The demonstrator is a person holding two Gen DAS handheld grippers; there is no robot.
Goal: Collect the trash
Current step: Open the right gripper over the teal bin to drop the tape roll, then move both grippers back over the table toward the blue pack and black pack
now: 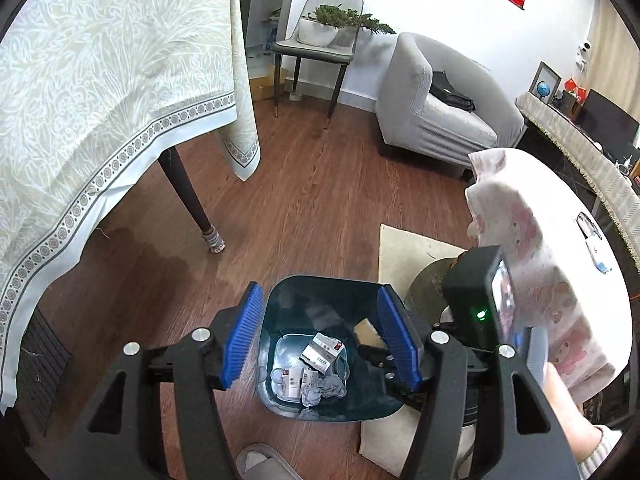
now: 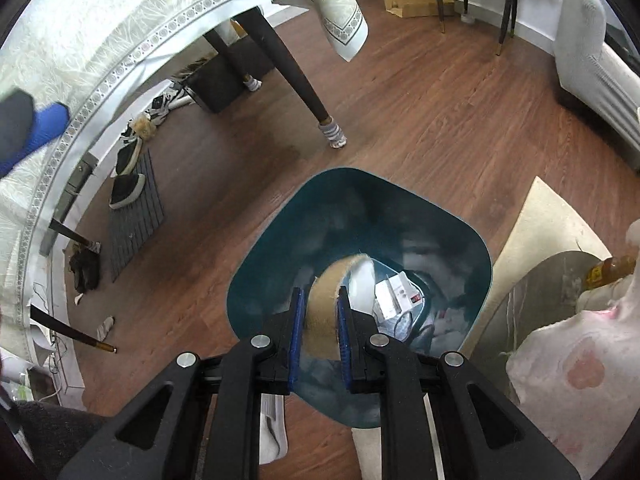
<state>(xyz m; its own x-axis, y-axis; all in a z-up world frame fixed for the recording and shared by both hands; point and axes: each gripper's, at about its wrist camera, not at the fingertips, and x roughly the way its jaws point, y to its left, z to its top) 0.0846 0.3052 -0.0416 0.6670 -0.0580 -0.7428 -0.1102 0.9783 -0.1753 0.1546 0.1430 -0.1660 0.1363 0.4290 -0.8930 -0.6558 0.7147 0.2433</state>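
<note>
Wood floor underfoot; your left gripper [image 1: 320,336] hangs empty, jaws wide, over the teal bin [image 1: 280,308]. Your right gripper [image 2: 322,330] sits over the bin's mouth with a tan cardboard strip [image 2: 326,300] between its narrowly parted pads. Boxes and crumpled paper [image 1: 320,376] lie inside. Beyond, a cloth-draped table [image 1: 100,80].

The left tongs [image 1: 320,336] and the right tongs' body hide both side rims of the teal bin [image 1: 320,284]; small print on the boxes [image 1: 324,354] inside is unreadable. In the right wrist view, the brown strip [image 2: 326,304] runs down behind the right tongs [image 2: 322,336], and a blurred blue pad [image 2: 40,128] is cut off at the left edge
</note>
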